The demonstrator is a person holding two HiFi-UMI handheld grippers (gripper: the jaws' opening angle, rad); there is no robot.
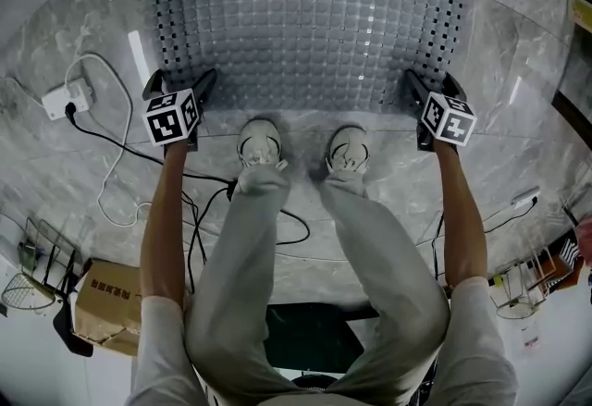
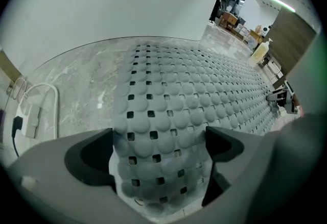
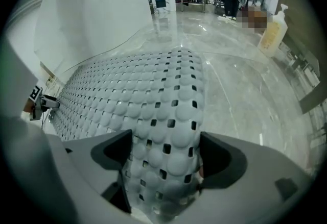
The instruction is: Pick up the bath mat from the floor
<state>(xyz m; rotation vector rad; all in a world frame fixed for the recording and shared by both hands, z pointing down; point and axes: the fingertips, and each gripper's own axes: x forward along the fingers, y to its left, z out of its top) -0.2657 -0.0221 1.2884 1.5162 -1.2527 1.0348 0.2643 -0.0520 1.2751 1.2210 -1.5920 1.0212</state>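
The grey bath mat (image 1: 305, 25), studded with round bumps and square holes, lies on the marble floor ahead of the person's feet. My left gripper (image 1: 180, 80) is at its near left corner and my right gripper (image 1: 432, 80) at its near right corner. In the left gripper view the jaws of the left gripper (image 2: 158, 141) stand wide apart with the mat (image 2: 194, 95) corner between them. The right gripper view shows the same: the right gripper (image 3: 166, 154) is open around the mat (image 3: 143, 95) corner. I see neither pair of pads pressing on it.
The person's white shoes (image 1: 259, 141) stand just behind the mat's near edge. A power strip (image 1: 65, 99) with trailing cables lies on the floor at the left. A cardboard box (image 1: 106, 302) and wire racks (image 1: 28, 256) are behind. A pump bottle (image 3: 271, 29) stands beyond the mat's right side.
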